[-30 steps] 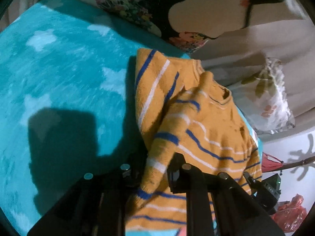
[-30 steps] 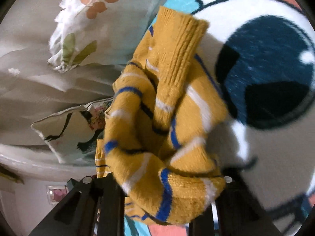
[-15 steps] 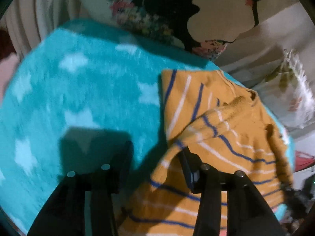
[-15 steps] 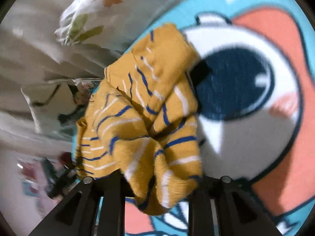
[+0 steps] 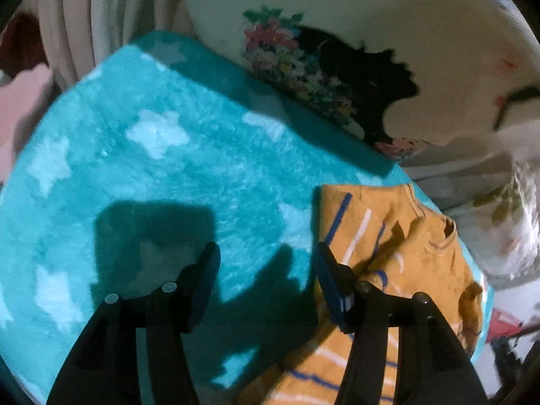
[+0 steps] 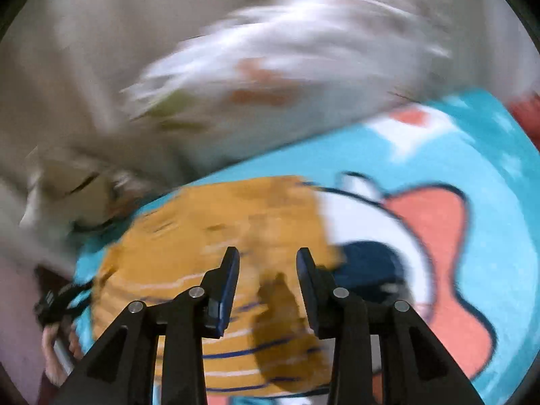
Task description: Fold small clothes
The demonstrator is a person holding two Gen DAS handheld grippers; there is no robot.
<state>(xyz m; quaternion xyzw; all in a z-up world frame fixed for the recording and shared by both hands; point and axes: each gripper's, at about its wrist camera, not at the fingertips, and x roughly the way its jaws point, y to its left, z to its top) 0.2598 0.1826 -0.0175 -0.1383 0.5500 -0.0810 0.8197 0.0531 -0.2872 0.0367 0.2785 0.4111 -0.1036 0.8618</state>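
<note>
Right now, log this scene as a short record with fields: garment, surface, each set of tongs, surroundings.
garment: yellow striped sweater, lying on the blanket, sleeves appear folded over the body
surface: turquoise blanket with pale stars; right wrist view shows a cartoon print on it
left tongs: open, empty, above the blanket beside the sweater's edge
right tongs: open, empty, over the sweater
surroundings: floral pillow past the blanket's far edge
image quality: right wrist view is motion-blurred
</note>
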